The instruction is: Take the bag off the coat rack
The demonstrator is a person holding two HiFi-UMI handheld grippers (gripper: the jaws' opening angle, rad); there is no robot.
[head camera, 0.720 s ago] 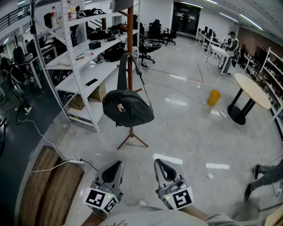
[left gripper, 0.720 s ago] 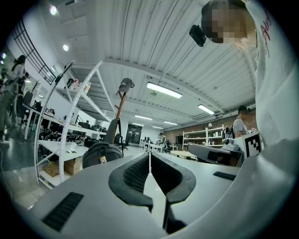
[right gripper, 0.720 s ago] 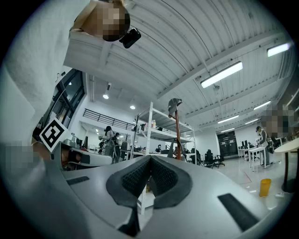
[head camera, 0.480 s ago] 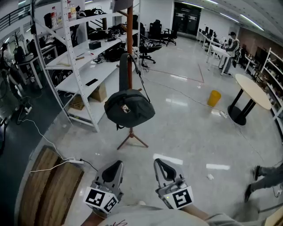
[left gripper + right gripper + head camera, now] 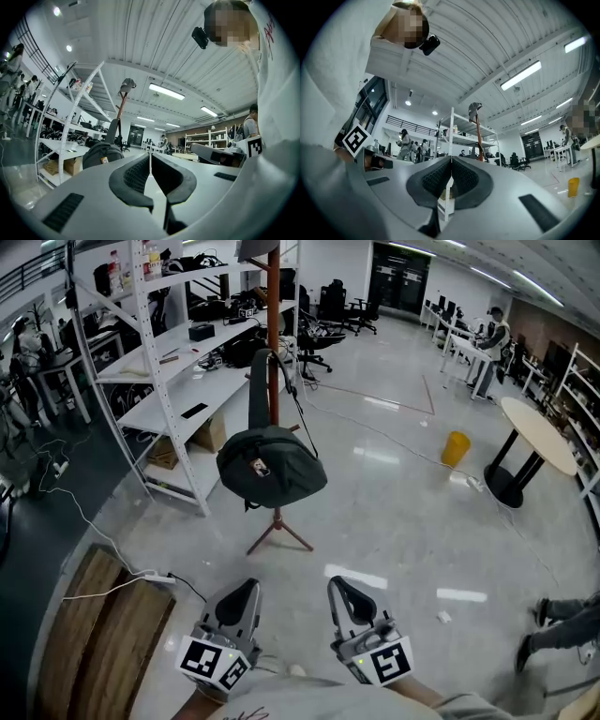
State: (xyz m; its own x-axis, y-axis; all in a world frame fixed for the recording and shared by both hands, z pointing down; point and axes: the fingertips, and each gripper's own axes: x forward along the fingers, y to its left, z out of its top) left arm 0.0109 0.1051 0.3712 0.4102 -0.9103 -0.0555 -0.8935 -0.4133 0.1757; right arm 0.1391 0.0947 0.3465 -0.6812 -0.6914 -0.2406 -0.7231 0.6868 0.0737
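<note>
Your bag (image 5: 270,468), dark and rounded, hangs by its strap from the coat rack (image 5: 274,381), well off the floor and well ahead of both grippers. It carries a small patch on its front, too small to read; the only other print is the square markers on the gripper cubes. A white shelving unit (image 5: 173,381) stands just left of the rack, with a yellow bin (image 5: 455,447) and a round table (image 5: 536,431) far to the right and wooden boards (image 5: 103,634) by your left side. Your left gripper (image 5: 246,591) and right gripper (image 5: 339,585) are held low, jaws pressed together on nothing. Only the gripper views show the cap (image 5: 127,85) on top of the pole.
</note>
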